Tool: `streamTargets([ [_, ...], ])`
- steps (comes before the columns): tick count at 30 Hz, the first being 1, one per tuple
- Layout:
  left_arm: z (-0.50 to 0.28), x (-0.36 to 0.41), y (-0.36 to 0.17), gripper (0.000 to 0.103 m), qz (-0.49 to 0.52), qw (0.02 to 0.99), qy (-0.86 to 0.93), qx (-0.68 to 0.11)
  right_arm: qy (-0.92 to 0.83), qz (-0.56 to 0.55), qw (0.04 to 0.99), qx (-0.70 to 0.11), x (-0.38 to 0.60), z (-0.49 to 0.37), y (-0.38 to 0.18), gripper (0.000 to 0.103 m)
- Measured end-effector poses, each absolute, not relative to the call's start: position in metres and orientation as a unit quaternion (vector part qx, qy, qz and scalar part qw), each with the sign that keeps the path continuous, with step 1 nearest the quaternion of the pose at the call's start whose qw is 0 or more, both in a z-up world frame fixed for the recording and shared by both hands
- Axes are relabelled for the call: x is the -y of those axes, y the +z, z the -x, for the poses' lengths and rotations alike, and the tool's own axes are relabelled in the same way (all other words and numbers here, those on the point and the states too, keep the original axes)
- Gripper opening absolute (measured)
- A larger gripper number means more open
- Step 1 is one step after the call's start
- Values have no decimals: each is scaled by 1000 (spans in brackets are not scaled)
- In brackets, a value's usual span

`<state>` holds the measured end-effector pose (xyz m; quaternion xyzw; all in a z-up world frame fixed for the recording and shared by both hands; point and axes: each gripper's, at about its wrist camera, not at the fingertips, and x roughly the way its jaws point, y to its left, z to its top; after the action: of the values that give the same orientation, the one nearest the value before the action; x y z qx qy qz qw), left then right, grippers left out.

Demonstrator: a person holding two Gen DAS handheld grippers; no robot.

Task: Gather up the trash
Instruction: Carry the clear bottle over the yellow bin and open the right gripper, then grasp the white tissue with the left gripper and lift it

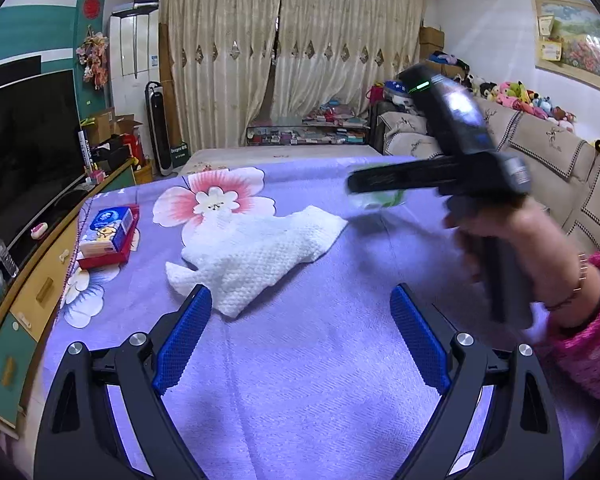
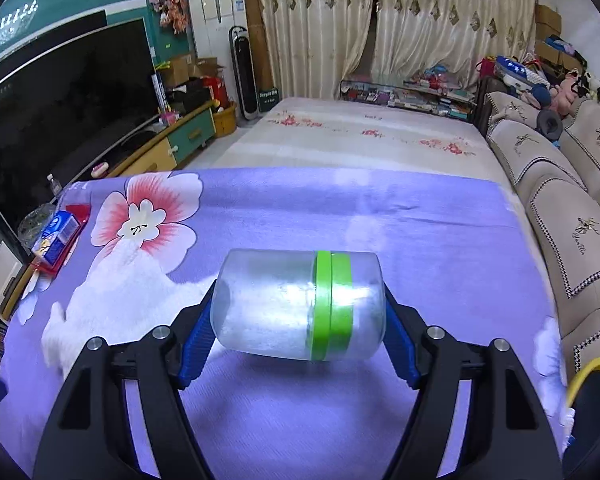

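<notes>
A clear plastic jar [image 2: 284, 304] with a green band lies sideways between the blue pads of my right gripper [image 2: 299, 305], which is shut on its two ends just above the purple flowered cloth [image 2: 420, 216]. In the left wrist view the right gripper [image 1: 354, 184] and the jar [image 1: 380, 200] show blurred at the right, carried by a hand in a pink sleeve [image 1: 580, 320]. A crumpled white paper towel [image 1: 256, 248] lies on the cloth just ahead of my left gripper [image 1: 300, 296], which is open with nothing in it. The same towel [image 2: 112, 300] lies left of the jar.
A blue tissue pack [image 1: 112, 228] sits on a red box at the cloth's left edge. A TV [image 1: 24, 136] and cabinet stand to the left, a sofa [image 2: 560, 220] to the right. A white scrap [image 2: 548, 348] and a yellow-rimmed dark round object [image 2: 592, 392] are at the near right.
</notes>
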<state>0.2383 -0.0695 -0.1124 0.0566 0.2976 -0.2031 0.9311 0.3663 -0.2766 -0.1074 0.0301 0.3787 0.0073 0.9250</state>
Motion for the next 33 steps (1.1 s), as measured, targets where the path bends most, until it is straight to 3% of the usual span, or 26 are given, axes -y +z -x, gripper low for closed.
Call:
streamTargets([
  [11,-248,82,-107,89,-63,920,-212,-323,-78,-52,933,-347,405,-247,-84,69],
  [21,-291,95,-113,89,-76,910,-208,-350,-227,-115,902,-350,545,-152,-114,69],
  [23,-302,98,-117,89,-82,908,-205,-356,-237,-123,895,-356,560,-146,-122,71],
  [25,-315,101,-122,92,-94,907,-194,-361,-244,-131,893,-354,571,-139,-126,81],
  [33,-365,97,-144,93,-98,896,-164,-401,-238,-125,899,-345,568,-136,-127,81],
])
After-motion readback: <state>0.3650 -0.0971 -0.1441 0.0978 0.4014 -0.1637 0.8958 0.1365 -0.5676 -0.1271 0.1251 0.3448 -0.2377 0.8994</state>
